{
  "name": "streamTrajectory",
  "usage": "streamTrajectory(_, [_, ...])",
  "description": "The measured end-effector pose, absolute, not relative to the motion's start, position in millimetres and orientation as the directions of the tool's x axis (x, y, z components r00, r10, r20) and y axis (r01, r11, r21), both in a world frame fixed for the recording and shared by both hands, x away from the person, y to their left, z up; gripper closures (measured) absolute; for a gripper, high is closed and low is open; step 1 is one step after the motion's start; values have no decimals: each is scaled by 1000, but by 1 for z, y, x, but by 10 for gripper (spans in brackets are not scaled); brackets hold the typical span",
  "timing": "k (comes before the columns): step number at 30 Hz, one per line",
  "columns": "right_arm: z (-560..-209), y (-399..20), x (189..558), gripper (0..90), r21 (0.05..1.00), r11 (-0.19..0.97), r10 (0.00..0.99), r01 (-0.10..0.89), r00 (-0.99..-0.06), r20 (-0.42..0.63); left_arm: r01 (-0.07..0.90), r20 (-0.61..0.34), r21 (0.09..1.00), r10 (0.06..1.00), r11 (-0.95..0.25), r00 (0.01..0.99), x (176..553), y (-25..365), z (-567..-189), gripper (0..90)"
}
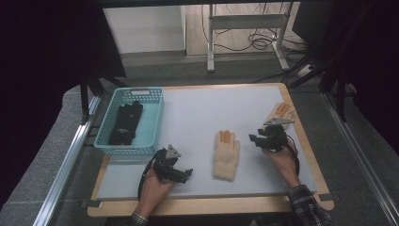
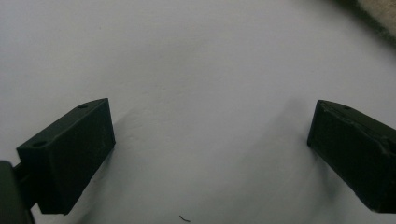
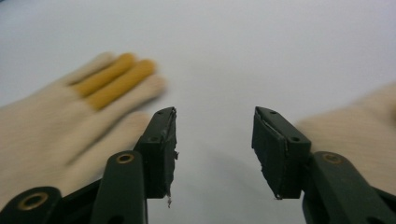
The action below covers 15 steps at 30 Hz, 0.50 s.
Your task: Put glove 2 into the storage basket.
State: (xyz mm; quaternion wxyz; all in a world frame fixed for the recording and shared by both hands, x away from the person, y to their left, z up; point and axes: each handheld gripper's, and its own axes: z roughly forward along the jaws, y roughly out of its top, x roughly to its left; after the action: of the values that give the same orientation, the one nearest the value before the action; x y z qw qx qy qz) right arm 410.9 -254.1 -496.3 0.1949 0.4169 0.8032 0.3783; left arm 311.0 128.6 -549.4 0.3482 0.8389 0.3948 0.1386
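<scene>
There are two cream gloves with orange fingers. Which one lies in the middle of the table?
The cream knit glove between the two grippers lies mid-table, fully in sight. The other cream glove lies at the table's far right edge, partly behind the right gripper.

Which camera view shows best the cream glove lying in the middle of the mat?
The high view: the cream glove lies whole there, flat, orange fingers pointing away from the person. The right gripper view shows it blurred at the left edge, partly cut off. The left gripper view looks at white mat.
</scene>
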Motion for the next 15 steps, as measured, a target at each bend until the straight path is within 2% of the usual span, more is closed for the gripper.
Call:
streamTrajectory(4, [-492, -277, 422, 433, 786, 335, 859, 519, -510, -29, 566, -42, 693, 759, -446, 650, 311, 129, -549, 10])
streamTrajectory(8, [-490, -301, 438, 425, 785, 305, 898, 540, -437, -49, 565, -42, 694, 759, -446, 650, 311, 129, -549, 10])
streamTrajectory(15, [-493, -322, 466, 414, 777, 272, 928, 567, -367, -58, 565, -42, 693, 758, -447, 651, 311, 129, -549, 10])
